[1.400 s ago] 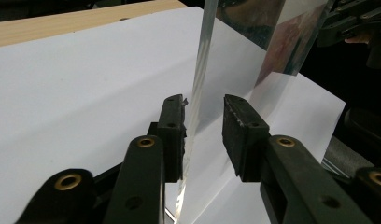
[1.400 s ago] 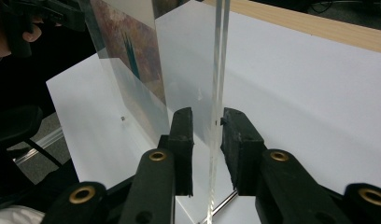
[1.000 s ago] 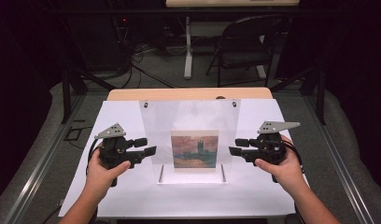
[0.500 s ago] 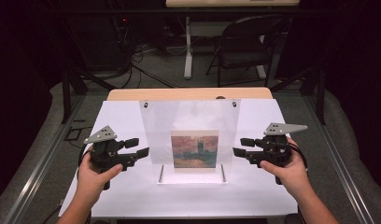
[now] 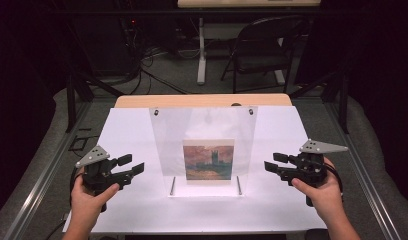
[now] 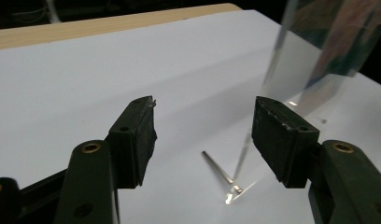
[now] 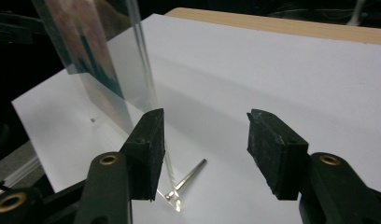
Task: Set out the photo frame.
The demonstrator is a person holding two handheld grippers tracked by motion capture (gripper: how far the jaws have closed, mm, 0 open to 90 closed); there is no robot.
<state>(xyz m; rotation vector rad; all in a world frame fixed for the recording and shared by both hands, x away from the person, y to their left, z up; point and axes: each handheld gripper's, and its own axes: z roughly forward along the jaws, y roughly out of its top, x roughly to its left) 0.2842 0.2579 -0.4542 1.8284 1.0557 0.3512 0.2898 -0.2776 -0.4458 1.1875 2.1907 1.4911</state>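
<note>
You are holding the left tool [image 5: 134, 165] over the left part of the white worktop [image 5: 132, 130], toward its near edge, with its jaws spread and nothing between them. Its jaws have just been opening. You are holding the right tool [image 5: 270, 163] over the right part of the worktop, also toward the near edge, its jaws likewise spread on nothing and just opened wider. Both tools are pointing inward at the clear acrylic stand [image 5: 204, 125], which is standing upright and tilting slightly back at the middle of the worktop, well apart from either tool. A small painting print [image 5: 208, 159] of a reddish sky over dark towers is sitting in the lower half of the stand, its bottom edge near the stand's foot. Two thin metal pins [image 5: 172, 185] are lying along the foot, one at each lower corner. In the left gripper view the stand's near edge [image 6: 272, 70] is rising just beyond the right-hand jaw, with one pin [image 6: 217, 166] lying on the worktop between the jaws. In the right gripper view the stand's edge [image 7: 144, 60] is rising beyond the left-hand jaw, and a pin [image 7: 191, 175] is lying between the jaws.
</note>
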